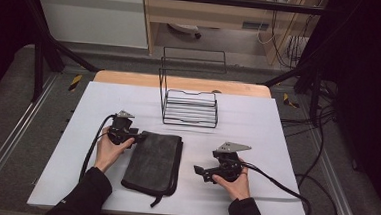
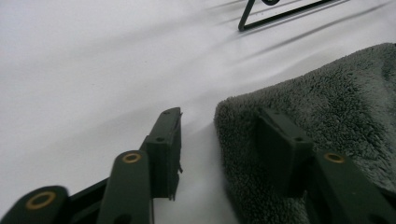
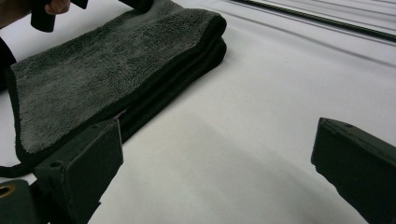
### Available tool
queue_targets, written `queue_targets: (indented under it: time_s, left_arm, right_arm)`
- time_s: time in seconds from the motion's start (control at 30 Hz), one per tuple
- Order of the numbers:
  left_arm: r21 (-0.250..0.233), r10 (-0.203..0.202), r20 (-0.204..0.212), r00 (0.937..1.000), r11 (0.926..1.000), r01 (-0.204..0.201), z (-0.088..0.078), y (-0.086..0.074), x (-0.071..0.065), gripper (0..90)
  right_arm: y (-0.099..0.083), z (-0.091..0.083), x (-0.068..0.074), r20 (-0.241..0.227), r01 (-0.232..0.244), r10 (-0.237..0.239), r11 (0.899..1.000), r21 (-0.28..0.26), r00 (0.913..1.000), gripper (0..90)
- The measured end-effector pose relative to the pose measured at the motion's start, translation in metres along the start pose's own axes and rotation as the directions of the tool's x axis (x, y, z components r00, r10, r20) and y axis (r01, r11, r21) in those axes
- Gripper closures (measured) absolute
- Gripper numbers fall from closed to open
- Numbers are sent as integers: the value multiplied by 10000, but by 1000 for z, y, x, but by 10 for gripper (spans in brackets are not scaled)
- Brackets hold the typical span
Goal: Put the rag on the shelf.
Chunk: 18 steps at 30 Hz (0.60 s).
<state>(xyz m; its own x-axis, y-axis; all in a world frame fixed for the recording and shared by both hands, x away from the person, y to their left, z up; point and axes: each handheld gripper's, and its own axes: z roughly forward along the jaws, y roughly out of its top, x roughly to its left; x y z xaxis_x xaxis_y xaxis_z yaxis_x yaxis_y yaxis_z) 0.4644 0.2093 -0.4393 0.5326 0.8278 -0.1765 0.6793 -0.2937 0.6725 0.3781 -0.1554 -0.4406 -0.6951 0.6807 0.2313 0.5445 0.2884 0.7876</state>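
Lying flat on the white tabletop (image 1: 257, 121), the dark grey towel (image 1: 154, 161) is folded into a thick rectangular pad of several layers, its long side running away from the person. Its surface is a soft, short terry pile, and the stacked folds show as dark bands along the edge in the right claw's view. A thin black loop or trim trails from its near corner toward the person.

At the towel's far left corner sits the left claw (image 2: 219, 135). Its jaws stand partly apart around that corner, one on the bare tabletop just beside the fabric, the other lying on top of the pile; the fabric between them is not pinched.

Well to the right of the towel, the right claw (image 3: 217, 163) rests low on the tabletop with its jaws wide and nothing between them, pointing toward the towel's long folded edge.

Beyond the towel, near the far edge, stands a black wire rack (image 1: 189, 107), apart from it.
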Motion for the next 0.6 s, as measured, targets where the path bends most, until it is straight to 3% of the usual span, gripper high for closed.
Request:
queue_targets:
  time_s: [0.27,0.6]
  left_arm:
    - [184,28,349,9994,9998,-35,3,-2,-5,712]
    - [-4,138,439,9989,9999,-138,5,-7,-5,764]
  right_arm:
    - [2,3,-1,-59,-231,230,9996,-177,9997,44]
    - [15,12,0,279,-343,346,9994,-108,9990,43]
